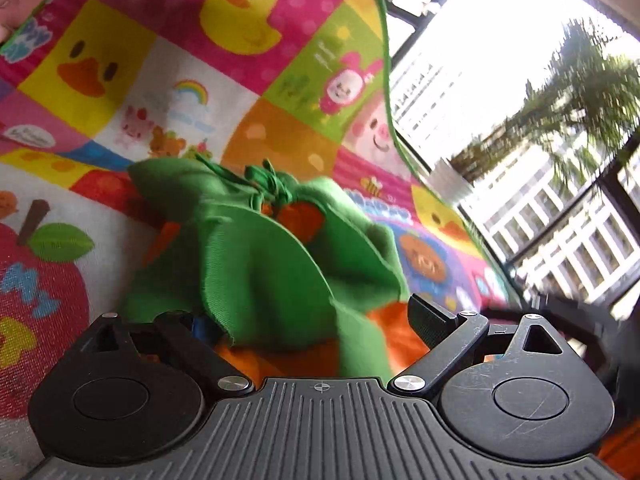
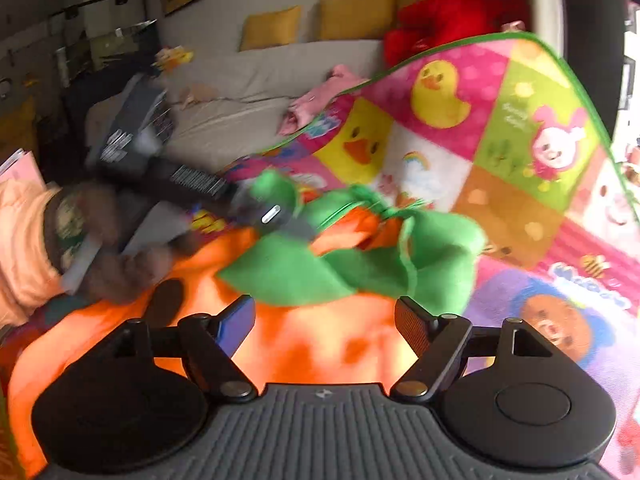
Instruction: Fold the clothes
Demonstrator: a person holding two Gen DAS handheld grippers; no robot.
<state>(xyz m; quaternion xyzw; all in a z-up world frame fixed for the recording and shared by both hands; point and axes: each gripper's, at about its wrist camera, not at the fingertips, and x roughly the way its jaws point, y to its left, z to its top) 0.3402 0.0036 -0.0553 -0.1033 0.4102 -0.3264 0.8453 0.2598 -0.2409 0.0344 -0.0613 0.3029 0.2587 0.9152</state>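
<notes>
Folding has barely begun, by my judgement: the orange and green garment (image 1: 256, 264) lies bunched on the cartoon-print play mat (image 1: 120, 80), its green leaf-shaped collar flaps rumpled over the orange body, with no neat crease or flat layer anywhere. Spreading it flat and making every fold seem left to do.

From the left wrist view, the left gripper (image 1: 308, 320) hangs low over the garment with its jaws spread wide. A green flap lies between them and covers the left finger, but the right pad stands clear of the cloth, so nothing looks clamped. This view alone shows the window (image 1: 520, 120) at the right, with white railings and a palm outside, and the mat's green-trimmed edge against it.

From the right wrist view, the right gripper (image 2: 326, 322) sits over the orange body (image 2: 320, 344), jaws parted, both pads bare and apart from the fabric. Only here can one see the person's left hand (image 2: 120, 268) holding the other tool at the left, a pale sleeve, and beyond the mat a sofa (image 2: 260, 80) with yellow cushions, a pink garment (image 2: 316, 100) and something red and plush.
</notes>
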